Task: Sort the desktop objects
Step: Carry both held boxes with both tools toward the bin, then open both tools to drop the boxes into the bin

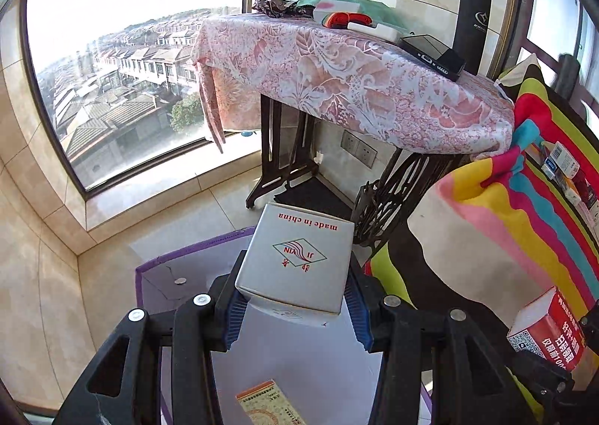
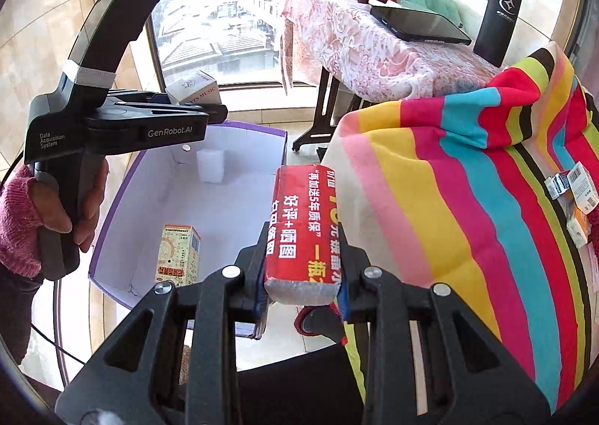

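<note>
My left gripper [image 1: 295, 297] is shut on a silver box [image 1: 295, 264] printed "made in china", held above a purple-edged white bin [image 1: 194, 267]. It also shows in the right wrist view [image 2: 209, 110] with the silver box [image 2: 192, 86] over the bin [image 2: 239, 185]. My right gripper [image 2: 303, 275] is shut on a red box with white Chinese lettering [image 2: 305, 222], held beside the bin at the edge of a striped cloth [image 2: 486, 200]. The red box also shows in the left wrist view [image 1: 546, 331]. A yellow medicine box [image 2: 178, 256] and a white block [image 2: 211, 164] lie in the bin.
Small boxes [image 2: 576, 193] lie on the striped cloth at the right. A table with a pink patterned cloth [image 1: 337, 76] stands behind, bearing a black flask [image 1: 472, 20], a dark tablet [image 1: 430, 50] and folded fabrics. A large window [image 1: 123, 69] is at left.
</note>
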`<action>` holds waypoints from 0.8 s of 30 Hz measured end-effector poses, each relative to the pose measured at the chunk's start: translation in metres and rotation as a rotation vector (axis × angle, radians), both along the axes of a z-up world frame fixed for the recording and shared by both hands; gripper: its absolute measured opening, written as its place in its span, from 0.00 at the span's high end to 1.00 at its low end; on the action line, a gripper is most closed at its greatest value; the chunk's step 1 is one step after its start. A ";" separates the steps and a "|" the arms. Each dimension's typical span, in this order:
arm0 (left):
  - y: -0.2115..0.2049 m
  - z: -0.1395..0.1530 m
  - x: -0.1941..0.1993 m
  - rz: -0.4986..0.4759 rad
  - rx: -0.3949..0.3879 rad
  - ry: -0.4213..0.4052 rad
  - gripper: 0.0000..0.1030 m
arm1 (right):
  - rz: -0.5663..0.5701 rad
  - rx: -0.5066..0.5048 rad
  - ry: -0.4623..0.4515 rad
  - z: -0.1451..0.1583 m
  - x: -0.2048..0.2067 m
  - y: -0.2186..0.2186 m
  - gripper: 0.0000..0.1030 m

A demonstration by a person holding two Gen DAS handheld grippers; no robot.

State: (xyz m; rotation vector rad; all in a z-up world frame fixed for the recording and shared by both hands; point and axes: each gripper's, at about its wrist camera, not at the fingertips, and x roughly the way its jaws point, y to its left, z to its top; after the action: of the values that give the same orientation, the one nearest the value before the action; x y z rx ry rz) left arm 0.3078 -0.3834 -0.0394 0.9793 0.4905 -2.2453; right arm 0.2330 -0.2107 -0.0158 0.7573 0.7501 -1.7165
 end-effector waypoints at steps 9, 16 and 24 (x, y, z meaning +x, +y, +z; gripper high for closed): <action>-0.036 -0.031 0.024 0.070 0.025 -0.116 0.54 | 0.199 0.123 -0.094 -0.055 0.051 -0.051 0.69; -0.032 -0.032 0.032 0.078 -0.014 -0.176 0.24 | 0.228 0.088 -0.153 -0.056 0.052 -0.051 0.33; 0.008 -0.005 -0.004 -0.019 -0.041 -0.097 0.16 | 0.050 -0.059 -0.078 -0.007 -0.003 0.006 0.29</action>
State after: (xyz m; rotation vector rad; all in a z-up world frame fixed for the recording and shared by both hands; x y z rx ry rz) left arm 0.3034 -0.3753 -0.0443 1.0707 0.3924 -2.2039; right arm 0.2297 -0.2043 -0.0224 0.7551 0.6568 -1.6478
